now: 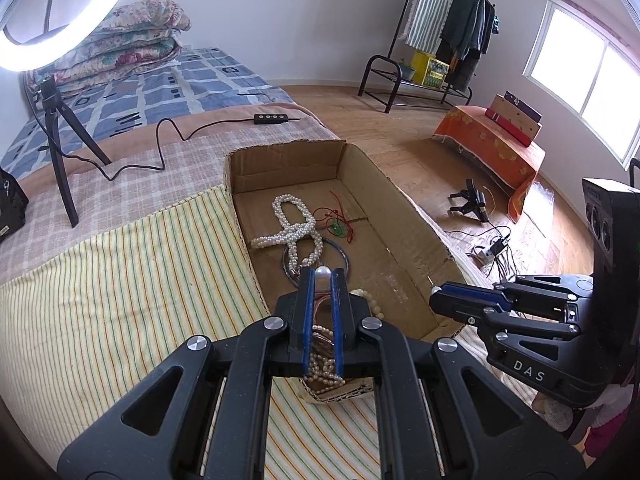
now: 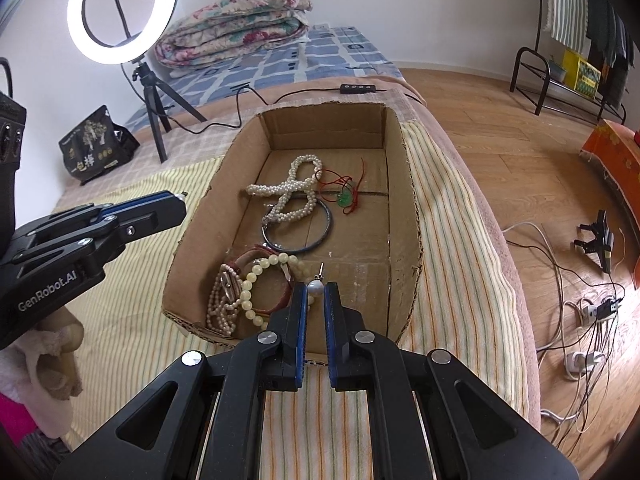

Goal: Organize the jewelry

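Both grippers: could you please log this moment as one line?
left gripper: shut on pearl earring | right gripper: shut on pearl stud | cardboard box: below

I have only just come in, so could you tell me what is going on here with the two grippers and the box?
A person holding two grippers is sorting jewelry into a cardboard box on a bed. The left gripper pinches a pearl earring at its fingertips, and the right gripper pinches another pearl earring, its post pointing up. Both are held at the near end of the box. Inside already lie a pearl necklace, a green pendant on red cord, a dark bangle and bead bracelets.
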